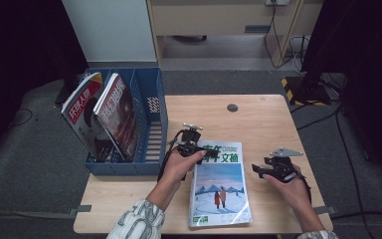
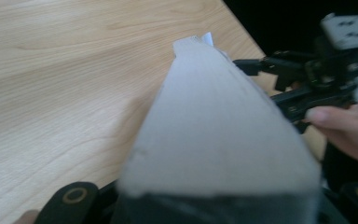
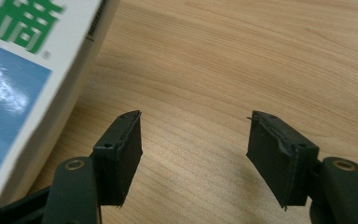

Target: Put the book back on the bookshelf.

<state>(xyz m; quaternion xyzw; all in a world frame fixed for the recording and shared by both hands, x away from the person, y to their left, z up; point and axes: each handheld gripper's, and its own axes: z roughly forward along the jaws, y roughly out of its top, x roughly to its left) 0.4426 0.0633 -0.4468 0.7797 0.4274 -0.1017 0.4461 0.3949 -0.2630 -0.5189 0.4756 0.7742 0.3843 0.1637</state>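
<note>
My left gripper (image 1: 195, 148) has its fingers pinching the top left corner of the magazine (image 1: 221, 186), which lies near the bench's (image 1: 268, 119) front edge, about midway along it; in the left gripper view that corner is lifted off the wood. My right gripper (image 1: 263, 169) sits just beside the magazine's right edge, fingers (image 3: 121, 154) spread with only bare bench between them. A blue file rack (image 1: 151, 114) with two magazines stands at the left edge.

Snow-cover mag (image 1: 220, 184), top edge clamped
</note>
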